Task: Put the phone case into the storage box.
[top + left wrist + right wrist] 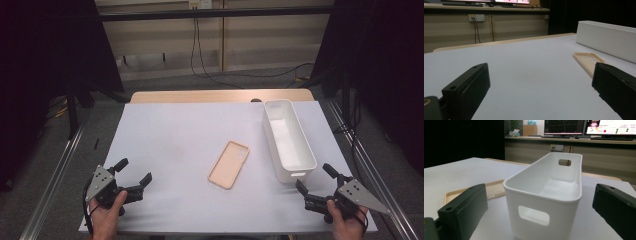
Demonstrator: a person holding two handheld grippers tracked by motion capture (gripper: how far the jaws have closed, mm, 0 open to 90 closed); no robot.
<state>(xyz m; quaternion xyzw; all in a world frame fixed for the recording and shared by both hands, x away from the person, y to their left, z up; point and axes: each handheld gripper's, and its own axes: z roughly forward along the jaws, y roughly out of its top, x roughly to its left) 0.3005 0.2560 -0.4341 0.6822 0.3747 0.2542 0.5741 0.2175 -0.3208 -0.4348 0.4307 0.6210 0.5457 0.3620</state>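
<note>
A tan phone case (229,164) lies flat near the middle of the white table cover, inner side up. To its right stands a long white bin (289,139), empty, with handle cut-outs in its ends. My left gripper (134,172) rests at the front left corner, held by a hand, jaws open and empty. In the left gripper view the phone case (589,62) lies ahead to the right with the bin (606,40) behind it. My right gripper (316,178) sits at the front right, open and empty, just short of the bin's near end (544,195). The phone case (491,190) shows left of the bin.
The white cover (180,135) spans the wooden table (220,95), whose far edge shows beyond it. Metal rails run along both sides. Cables hang down the back wall. Monitors stand on a far bench in the right gripper view.
</note>
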